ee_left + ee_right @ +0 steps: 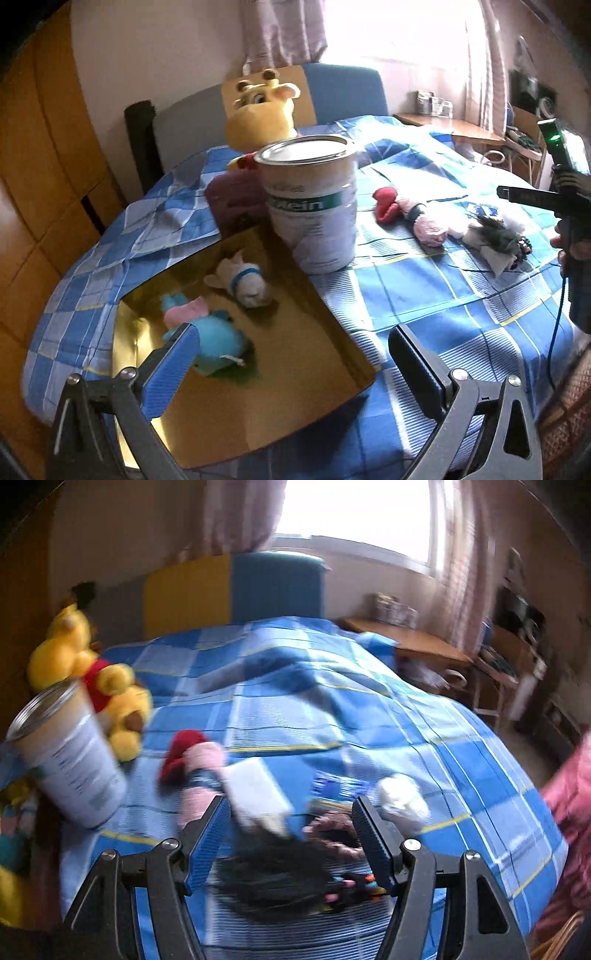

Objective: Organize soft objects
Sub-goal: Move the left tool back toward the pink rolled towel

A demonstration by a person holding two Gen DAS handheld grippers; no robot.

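Note:
My left gripper (295, 354) hangs open over a shallow golden-brown box (317, 332) on the bed. In the box lie a white plush with a blue collar (243, 280) and a blue-and-pink plush (207, 332), which is next to the left finger. Right of the box, a red-and-pink soft doll (406, 210) and a dark-haired doll (491, 236) lie on the blue checked bedspread (424, 295). My right gripper (290, 834) is open just above the dark-haired doll (273, 878), whose hair and white dress show blurred between the fingers. A small white plush (402, 801) lies beside its right finger.
A tall white tin (314, 203) stands at the box's far corner, with a large yellow bear (262, 114) behind it. A wooden wardrobe (40, 184) is at the left and a desk (454, 129) with clutter at the back right. A hand (565, 243) holds the right gripper's handle.

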